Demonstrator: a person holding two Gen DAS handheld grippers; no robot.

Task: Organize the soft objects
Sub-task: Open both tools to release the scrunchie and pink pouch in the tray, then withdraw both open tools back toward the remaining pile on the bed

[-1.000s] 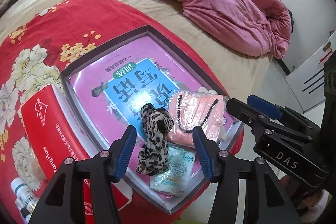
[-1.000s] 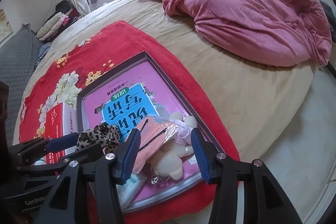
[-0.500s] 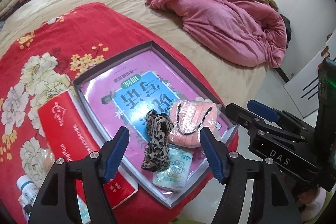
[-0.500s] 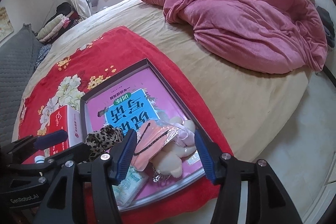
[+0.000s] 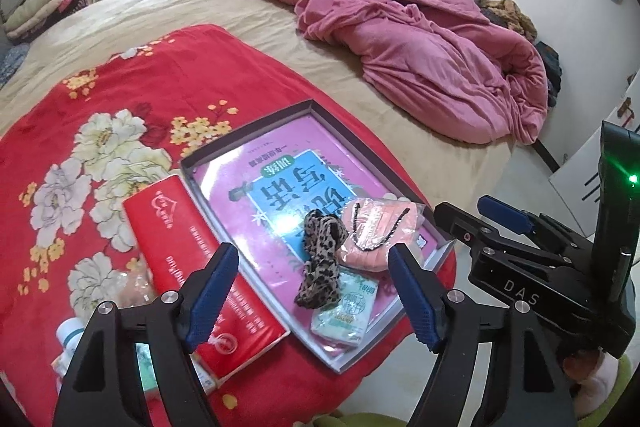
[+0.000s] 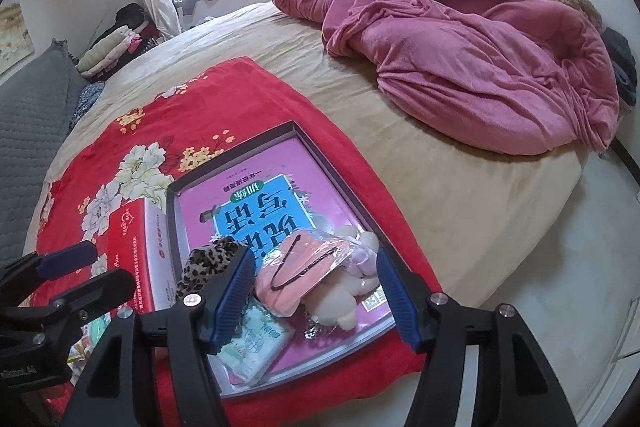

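Leopard-print scrunchie (image 5: 320, 261) lies lengthwise below left gripper (image 5: 312, 297), centre frame; both grippers' jaws opening, empty, right gripper (image 6: 316, 301) alongside.

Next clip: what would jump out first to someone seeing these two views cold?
The shallow grey box on the red floral blanket at the bed's near edge, lined with a pink and blue book cover. In its near corner lie a leopard-print scrunchie, a bagged pink item, a tissue pack and a cream plush toy. A rumpled pink duvet fills the far side.
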